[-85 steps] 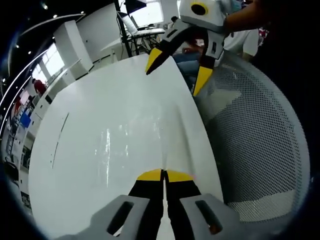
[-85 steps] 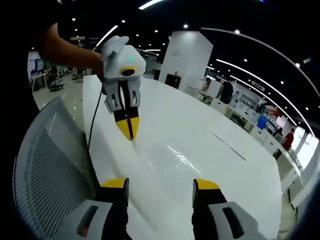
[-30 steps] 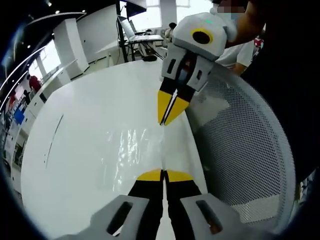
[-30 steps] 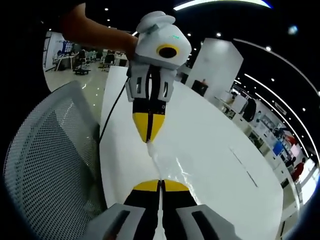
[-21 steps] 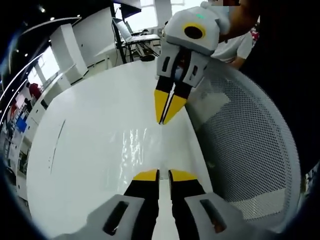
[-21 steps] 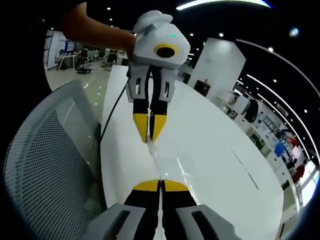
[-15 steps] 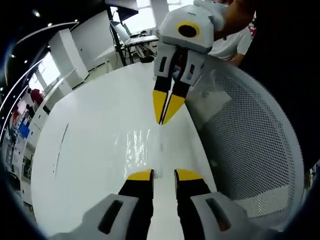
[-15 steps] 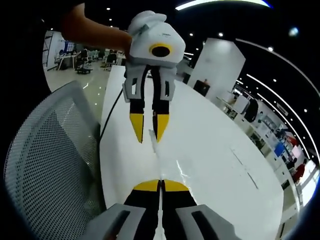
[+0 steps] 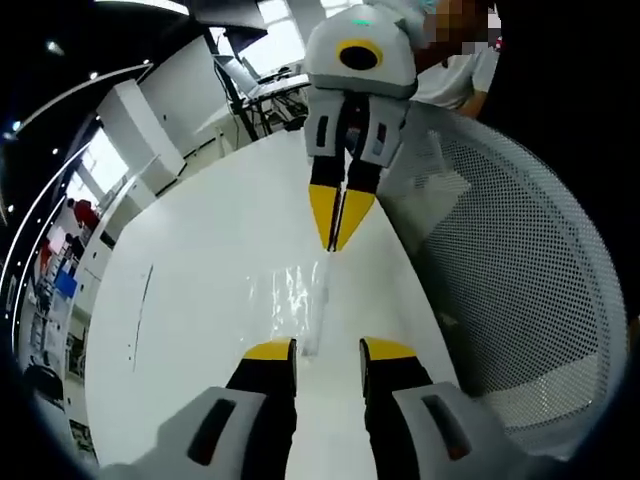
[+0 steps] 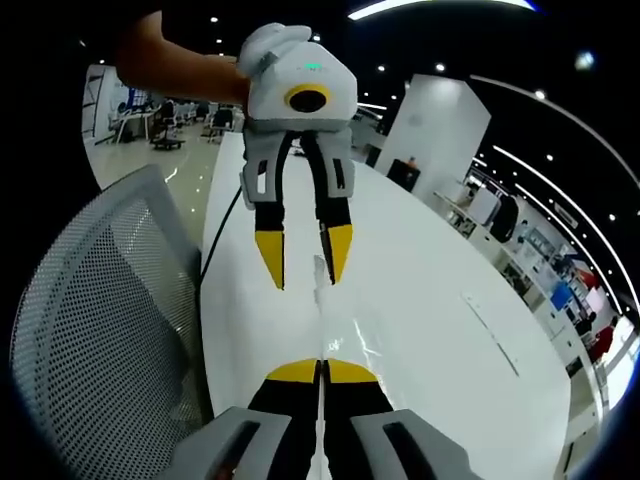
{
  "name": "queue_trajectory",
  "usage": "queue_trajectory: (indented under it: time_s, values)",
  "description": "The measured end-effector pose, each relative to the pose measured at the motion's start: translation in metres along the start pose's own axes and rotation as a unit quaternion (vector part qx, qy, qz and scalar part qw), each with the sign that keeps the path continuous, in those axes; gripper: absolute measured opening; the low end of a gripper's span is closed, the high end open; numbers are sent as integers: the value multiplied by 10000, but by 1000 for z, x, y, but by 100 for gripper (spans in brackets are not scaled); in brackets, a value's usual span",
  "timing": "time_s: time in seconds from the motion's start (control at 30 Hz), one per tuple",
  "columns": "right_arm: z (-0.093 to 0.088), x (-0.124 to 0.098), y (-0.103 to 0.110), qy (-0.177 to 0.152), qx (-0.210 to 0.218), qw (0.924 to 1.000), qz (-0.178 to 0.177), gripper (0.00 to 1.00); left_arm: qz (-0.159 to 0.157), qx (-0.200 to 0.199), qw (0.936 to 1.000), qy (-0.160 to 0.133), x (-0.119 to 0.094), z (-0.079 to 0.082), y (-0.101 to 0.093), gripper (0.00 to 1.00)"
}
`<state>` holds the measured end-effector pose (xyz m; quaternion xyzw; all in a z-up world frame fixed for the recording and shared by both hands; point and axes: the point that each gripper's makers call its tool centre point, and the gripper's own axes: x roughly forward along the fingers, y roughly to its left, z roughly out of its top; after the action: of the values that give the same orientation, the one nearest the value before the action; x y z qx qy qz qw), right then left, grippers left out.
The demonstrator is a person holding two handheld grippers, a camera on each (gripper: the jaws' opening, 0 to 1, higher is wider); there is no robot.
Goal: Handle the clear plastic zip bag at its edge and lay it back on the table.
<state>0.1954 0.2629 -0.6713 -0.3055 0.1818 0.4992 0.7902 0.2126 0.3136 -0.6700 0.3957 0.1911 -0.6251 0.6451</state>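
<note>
White table (image 9: 200,280) | right gripper (image 10: 321,372) pinches zip bag (image 9: 315,300) edge | left gripper (image 9: 327,350) jaws apart

The left gripper (image 9: 327,349) has its yellow-tipped jaws parted with a clear gap between them, pointing forward and down over the desk (image 9: 200,290). In the right gripper view it hangs from above (image 10: 302,258), jaws spread, held by a bare forearm (image 10: 165,62) reaching in from the upper left. The right gripper (image 10: 320,371) has its jaws pressed together, clamping the edge of the zip bag (image 10: 325,300). In the left gripper view it comes down from the far side (image 9: 338,243), tips meeting at a point.
</note>
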Motion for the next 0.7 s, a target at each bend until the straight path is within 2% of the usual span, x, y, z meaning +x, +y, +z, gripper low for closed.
queue_trajectory:
  time_s: [0.13,0.23,0.7]
  values:
    - [1,0,-1,-17,42,10000,5,0,9,-23,10000,35,1,-2,0,17]
    - [1,0,-1,-13,53,10000,15,0,41,3,10000,21,1,-2,1,20]
    - [2,1,0,11,105,9999,81,0,111,159,9997,120,2,-9,3,19]
